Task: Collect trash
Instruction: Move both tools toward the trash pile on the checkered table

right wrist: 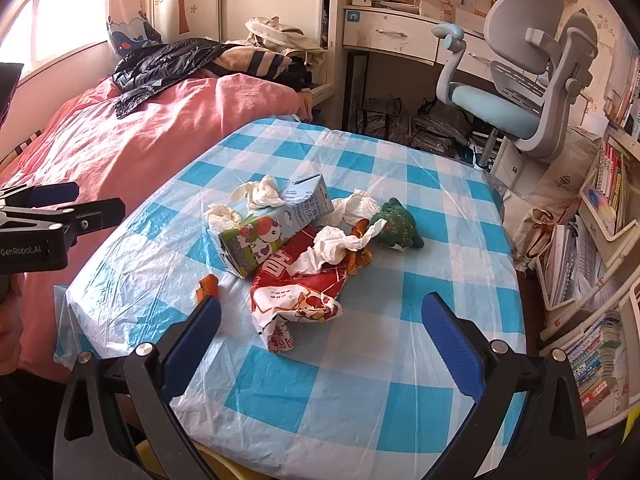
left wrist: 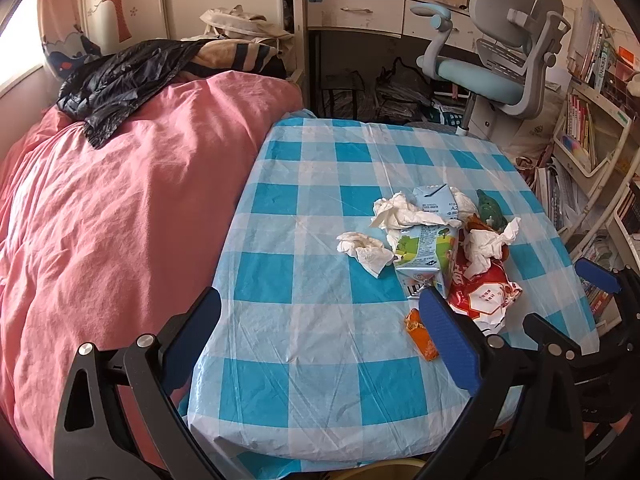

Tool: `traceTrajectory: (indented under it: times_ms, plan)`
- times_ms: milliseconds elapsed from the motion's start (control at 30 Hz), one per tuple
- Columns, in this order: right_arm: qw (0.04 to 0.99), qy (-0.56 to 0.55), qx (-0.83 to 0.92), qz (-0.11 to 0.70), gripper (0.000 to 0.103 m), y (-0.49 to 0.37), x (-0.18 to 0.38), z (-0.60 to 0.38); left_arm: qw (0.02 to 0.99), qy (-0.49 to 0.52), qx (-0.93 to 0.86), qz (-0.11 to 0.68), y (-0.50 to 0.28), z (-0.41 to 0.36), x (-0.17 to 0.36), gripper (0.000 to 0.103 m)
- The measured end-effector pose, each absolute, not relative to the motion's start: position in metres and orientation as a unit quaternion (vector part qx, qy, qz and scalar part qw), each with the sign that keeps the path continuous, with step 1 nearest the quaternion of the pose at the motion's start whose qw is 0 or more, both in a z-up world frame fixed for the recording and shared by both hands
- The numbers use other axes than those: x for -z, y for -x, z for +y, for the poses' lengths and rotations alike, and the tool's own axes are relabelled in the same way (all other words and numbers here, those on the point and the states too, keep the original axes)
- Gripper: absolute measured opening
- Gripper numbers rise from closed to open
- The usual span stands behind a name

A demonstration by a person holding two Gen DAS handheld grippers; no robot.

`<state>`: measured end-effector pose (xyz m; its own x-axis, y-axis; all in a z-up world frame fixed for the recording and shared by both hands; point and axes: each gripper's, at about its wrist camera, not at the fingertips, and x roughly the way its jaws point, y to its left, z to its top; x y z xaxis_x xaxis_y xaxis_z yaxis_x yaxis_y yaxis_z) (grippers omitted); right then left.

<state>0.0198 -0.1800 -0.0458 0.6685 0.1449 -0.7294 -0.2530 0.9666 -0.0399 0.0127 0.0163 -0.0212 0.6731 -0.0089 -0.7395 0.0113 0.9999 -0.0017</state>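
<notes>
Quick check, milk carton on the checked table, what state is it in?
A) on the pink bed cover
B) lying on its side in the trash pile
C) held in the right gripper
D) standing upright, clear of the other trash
B: the milk carton lies on its side on the table, with crumpled tissue on it and the red snack bag beside it; both grippers are open and empty.

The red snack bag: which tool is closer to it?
Right. The right tool hangs open just before the red bag; the left tool sits open off to its left, by the bed.
</notes>
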Motion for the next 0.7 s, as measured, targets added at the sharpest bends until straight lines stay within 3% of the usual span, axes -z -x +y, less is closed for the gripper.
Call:
traceTrajectory:
  times_ms: [133, 367, 700]
  plan:
    - [0.913, 0.07, -0.109, 0.387, 0.097, -0.019, 0.044, -0.179, 0.919, 0.009, -0.005, 0.395, -0.012, 0.022, 0.019, 0.096]
    - [0.946, 0.079, -0.1, 0.297, 0.097, -0.003, 0.013, -0.176, 0.928, 0.035, -0.025, 0.37, -0.01, 0.035, 0.011, 0.096]
    - [0.927, 0.105, -0.123, 0.339, 0.097, -0.009, 0.033, -0.162, 0.93, 0.03, -0.016, 0.367, -0.008, 0.029, 0.01, 0.096]
